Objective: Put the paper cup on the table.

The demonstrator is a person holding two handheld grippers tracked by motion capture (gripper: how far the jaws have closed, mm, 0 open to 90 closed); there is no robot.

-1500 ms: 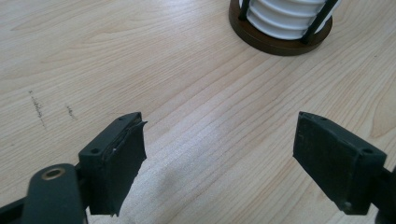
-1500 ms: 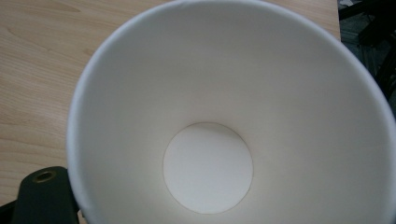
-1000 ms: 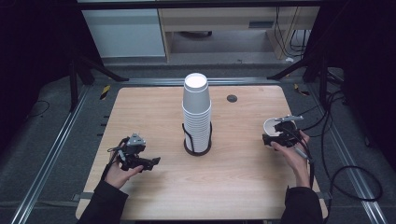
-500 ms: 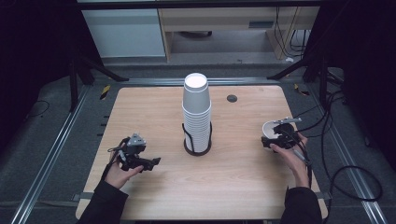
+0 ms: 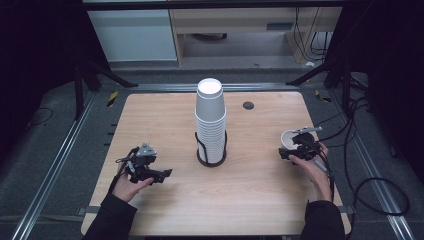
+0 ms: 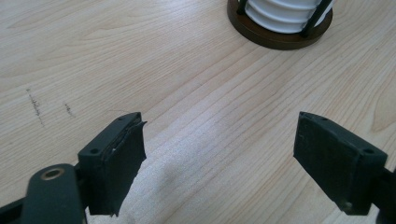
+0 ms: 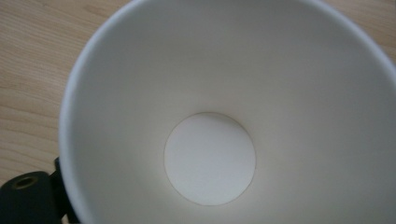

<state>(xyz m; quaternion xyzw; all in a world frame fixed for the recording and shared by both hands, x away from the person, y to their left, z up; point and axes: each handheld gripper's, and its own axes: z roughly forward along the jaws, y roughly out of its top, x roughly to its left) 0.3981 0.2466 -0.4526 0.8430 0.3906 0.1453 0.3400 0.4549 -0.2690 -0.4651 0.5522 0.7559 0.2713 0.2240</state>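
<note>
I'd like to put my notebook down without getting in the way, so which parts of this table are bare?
The table is bare behind the left gripper, left of the cup stack. The front strip between the two forearms is bare too. The right edge is crowded: the right gripper is at a single cup there.

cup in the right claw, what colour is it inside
Plain white inside, wall and bottom alike; the cup shows best in the right gripper view.

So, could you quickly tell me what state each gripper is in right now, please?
Left gripper: open, fingers wide apart over bare table, holding nothing.
Right gripper: shut on a white paper cup, mouth toward its camera.
</note>
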